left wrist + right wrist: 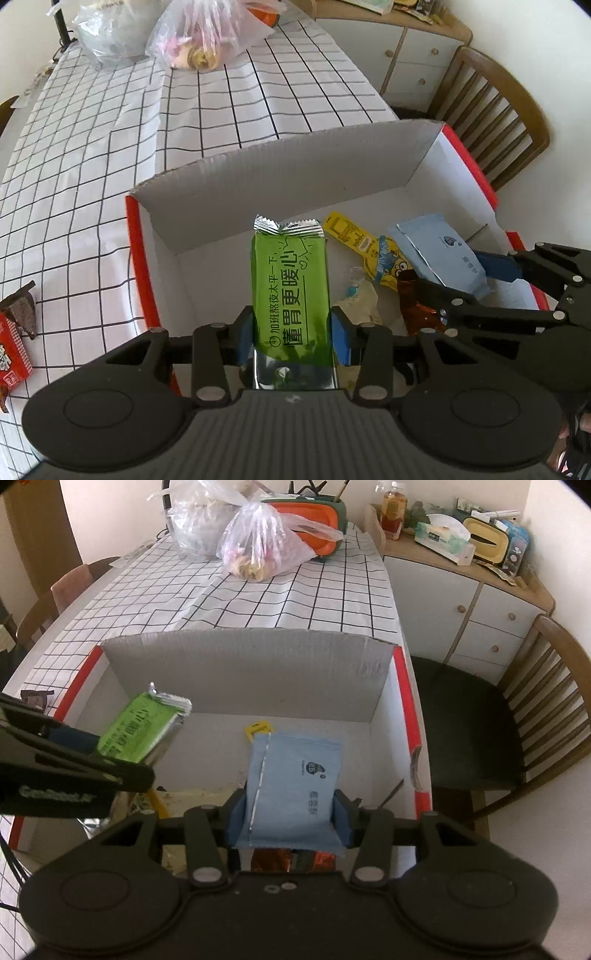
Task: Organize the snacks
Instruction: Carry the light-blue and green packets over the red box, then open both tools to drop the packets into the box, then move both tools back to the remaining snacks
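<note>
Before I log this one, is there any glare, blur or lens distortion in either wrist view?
Left wrist: sharp; glare on the green packet's foil end at the left gripper; tablecloth grid bows. Right wrist: softer; blue packet print in the right gripper faint; carton rim curves.

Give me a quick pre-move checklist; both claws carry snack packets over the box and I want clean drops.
1. Left claw grips the green packet: ok, pinched near its lower end.
2. Right claw grips the blue packet: ok, held between both pads.
3. Both packets are over the open cardboard box: ok.
4. Free floor under the green packet: cannot tell, the packet hides it.
5. Landing spot under the blue packet: not ok, the yellow packet and an orange wrapper lie there.
6. Claws apart from each other: ok, a gap shows in both views.
</note>
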A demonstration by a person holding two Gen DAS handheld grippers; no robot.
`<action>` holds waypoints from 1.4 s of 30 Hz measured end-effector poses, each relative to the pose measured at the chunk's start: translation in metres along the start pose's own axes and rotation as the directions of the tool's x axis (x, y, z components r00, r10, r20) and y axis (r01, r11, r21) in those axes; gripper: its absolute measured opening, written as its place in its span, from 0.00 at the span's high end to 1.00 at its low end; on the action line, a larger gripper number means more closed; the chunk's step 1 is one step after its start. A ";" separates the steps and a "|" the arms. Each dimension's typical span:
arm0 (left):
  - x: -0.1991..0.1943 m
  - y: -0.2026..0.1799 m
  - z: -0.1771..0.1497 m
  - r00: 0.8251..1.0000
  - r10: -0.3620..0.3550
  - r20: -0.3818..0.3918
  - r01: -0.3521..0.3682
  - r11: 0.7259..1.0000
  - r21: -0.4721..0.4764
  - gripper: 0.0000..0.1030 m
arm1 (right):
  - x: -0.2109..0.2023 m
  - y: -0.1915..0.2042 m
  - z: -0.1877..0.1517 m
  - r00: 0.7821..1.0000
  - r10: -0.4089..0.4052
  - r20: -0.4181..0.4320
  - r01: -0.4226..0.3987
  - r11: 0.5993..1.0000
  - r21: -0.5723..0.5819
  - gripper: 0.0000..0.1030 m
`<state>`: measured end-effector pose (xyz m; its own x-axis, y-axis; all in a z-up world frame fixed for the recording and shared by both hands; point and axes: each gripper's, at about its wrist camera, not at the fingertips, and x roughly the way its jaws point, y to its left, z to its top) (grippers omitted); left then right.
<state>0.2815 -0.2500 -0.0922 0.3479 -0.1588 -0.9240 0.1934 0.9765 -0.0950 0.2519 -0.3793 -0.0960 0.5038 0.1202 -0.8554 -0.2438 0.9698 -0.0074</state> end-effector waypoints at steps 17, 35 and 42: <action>-0.007 -0.002 -0.004 0.999 0.006 0.038 -0.007 1.000 0.009 0.50 | -0.016 -0.001 -0.006 0.999 -0.009 0.042 0.008 1.000 0.026 0.41; -0.083 0.023 -0.038 0.972 -0.026 0.235 0.024 1.000 0.014 0.38 | -0.085 0.028 -0.014 0.976 0.077 0.202 -0.084 0.996 0.024 0.23; -0.111 0.043 -0.056 0.956 -0.048 0.288 0.045 0.999 0.017 0.36 | -0.107 0.050 -0.017 0.961 0.105 0.255 -0.114 0.993 0.023 0.19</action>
<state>0.2003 -0.1824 -0.0147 0.5876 -0.2411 -0.7724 0.2246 0.9657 -0.1306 0.1721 -0.3476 -0.0134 0.6697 0.2712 -0.6913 -0.2808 0.9543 0.1024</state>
